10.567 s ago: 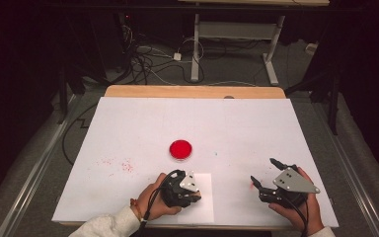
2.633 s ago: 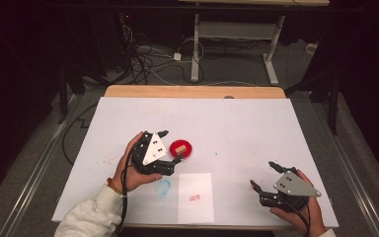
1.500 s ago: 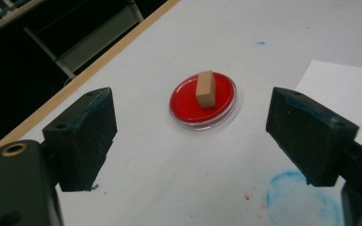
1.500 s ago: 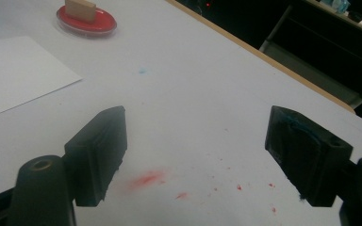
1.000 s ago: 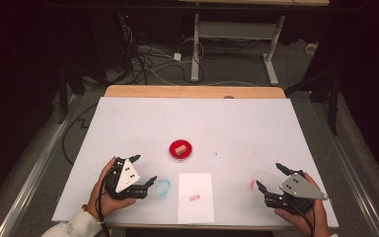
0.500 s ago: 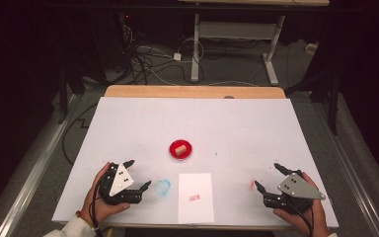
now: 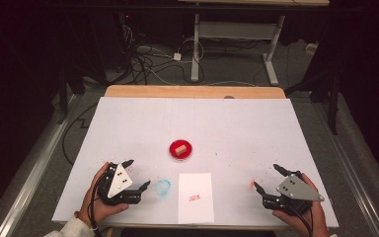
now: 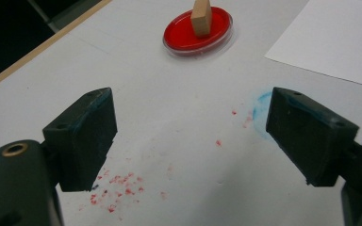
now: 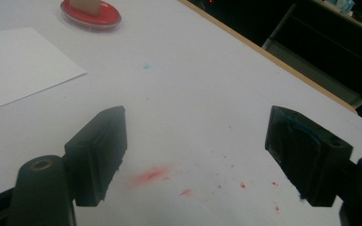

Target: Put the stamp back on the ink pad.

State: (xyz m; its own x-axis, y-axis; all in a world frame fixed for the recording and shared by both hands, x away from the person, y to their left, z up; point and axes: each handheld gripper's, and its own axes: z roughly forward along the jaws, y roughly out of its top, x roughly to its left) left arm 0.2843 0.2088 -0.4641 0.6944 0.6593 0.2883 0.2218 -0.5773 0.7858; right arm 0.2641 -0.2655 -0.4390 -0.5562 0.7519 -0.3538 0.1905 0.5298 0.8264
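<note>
High view. 1 white-covered table (image 7: 237, 123). 1 round red ink pad dish (image 7: 181, 149) near the middle, 1 small wooden stamp block (image 7: 179, 148) standing in it. 1 white paper sheet (image 7: 196, 196) at the near edge, bearing 1 small red stamped mark (image 7: 195, 198). 1 smudged blue ring stain (image 7: 163, 186) just left of the sheet. 2 grippers: left gripper (image 7: 138, 174) resting near the front-left edge, jaws spread, holding nothing; right gripper (image 7: 266, 178) resting near the front-right corner, jaws spread, holding nothing. Both well apart from dish and sheet.

Left gripper view. 2 black jaw pads (image 8: 82, 136) wide apart over bare table. Dish with block ahead, upper middle; corner of sheet at upper right. Scattered red ink specks (image 8: 115, 188) between the jaws; blue stain beside the right-hand pad.

Right gripper view. 2 pads released, nothing between. 1 red smear (image 9: 151, 175) plus red specks on the table; 1 faint blue dot (image 9: 146, 66) farther off. Dish and sheet at upper left.

Judgement: stamping cycle likely complete, block parked on pad. For any further stamp: approach from above, close squarely on the block's flat sides, lift straight, press flat on clean paper, avoid ink-smeared pads touching the sheet.
</note>
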